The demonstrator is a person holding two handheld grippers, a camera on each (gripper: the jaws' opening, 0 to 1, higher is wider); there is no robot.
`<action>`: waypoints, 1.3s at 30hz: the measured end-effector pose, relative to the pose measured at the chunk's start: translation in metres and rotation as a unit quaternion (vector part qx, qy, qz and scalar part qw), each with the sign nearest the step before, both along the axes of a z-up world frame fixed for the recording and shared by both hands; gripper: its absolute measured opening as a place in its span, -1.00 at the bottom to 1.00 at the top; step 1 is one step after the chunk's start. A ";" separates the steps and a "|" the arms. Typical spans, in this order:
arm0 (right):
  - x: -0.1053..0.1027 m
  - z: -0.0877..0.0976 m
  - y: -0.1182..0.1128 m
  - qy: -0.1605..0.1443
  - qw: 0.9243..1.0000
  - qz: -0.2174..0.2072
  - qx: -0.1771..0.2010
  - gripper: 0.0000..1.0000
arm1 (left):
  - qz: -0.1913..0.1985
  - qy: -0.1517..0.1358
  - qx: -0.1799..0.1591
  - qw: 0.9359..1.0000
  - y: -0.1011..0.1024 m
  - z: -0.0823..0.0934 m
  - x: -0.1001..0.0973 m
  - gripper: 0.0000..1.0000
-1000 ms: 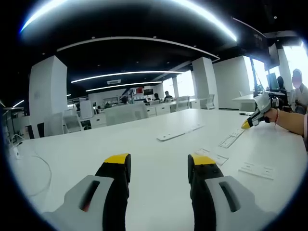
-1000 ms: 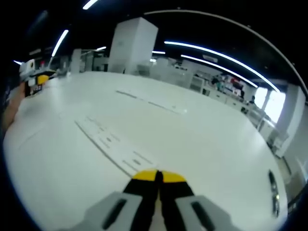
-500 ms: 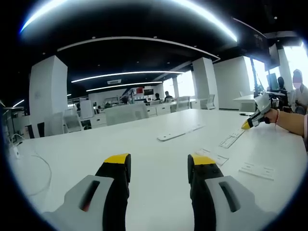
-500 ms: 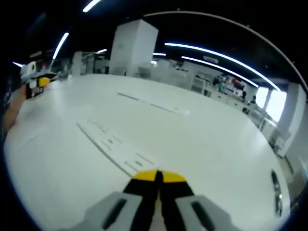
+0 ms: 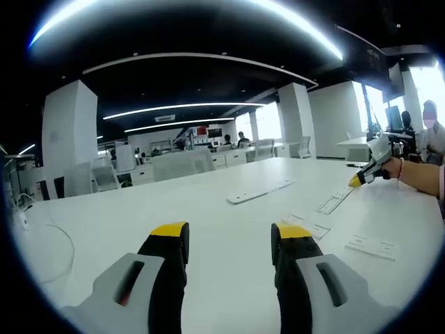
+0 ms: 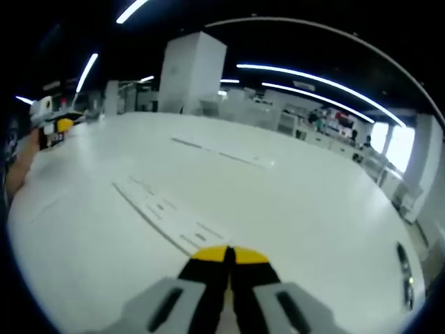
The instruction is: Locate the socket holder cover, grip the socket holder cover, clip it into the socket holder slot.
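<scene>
One white table point(image 5: 208, 209) spans the lower half of my left gripper view. My left gripper point(image 5: 228, 240), bottom centre, has its jaws apart, holding nothing. My right gripper point(image 6: 229, 255), bottom centre of its view, has its jaws pressed together. The long socket holder point(image 6: 163, 212) lies just ahead of it. A socket holder cover point(image 5: 259, 193) lies at mid-frame in the left gripper view.

The left gripper point(image 5: 229, 240) rose from the bottom of its view, jaws spread wide apart. The right gripper point(image 6: 229, 256) stood at bottom centre, jaws pressed together; it also appeared at the right edge of the left gripper view, hand-held.
</scene>
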State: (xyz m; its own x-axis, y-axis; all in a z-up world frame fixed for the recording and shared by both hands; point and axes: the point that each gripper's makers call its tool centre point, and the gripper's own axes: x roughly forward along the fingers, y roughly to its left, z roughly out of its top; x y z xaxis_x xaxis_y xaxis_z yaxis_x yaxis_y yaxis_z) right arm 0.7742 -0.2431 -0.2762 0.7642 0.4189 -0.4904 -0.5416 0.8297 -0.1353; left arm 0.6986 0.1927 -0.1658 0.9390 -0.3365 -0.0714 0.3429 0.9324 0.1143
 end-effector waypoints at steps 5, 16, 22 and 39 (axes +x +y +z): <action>-0.001 0.000 0.001 -0.001 1.000 0.000 -0.002 -0.92 | 0.000 -0.001 0.000 1.000 0.001 0.001 0.000 -0.05; 0.000 -0.001 0.002 -0.003 1.000 -0.002 -0.003 -0.92 | -0.001 -0.003 0.001 1.000 0.001 0.002 0.000 -0.04; 0.001 -0.001 0.003 -0.004 1.000 -0.004 0.000 -0.92 | -0.001 -0.002 0.001 1.000 0.000 0.001 0.000 -0.04; 0.000 -0.002 0.003 -0.010 1.000 0.001 -0.015 -0.92 | 0.001 -0.003 0.002 1.000 0.001 0.001 0.000 -0.05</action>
State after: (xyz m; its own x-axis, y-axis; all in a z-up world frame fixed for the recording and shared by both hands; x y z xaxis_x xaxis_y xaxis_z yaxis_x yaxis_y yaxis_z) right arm 0.7745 -0.2404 -0.2778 0.7727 0.4065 -0.4875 -0.5409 0.8236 -0.1707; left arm 0.6982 0.1936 -0.1652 0.9401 -0.3341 -0.0672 0.3401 0.9326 0.1208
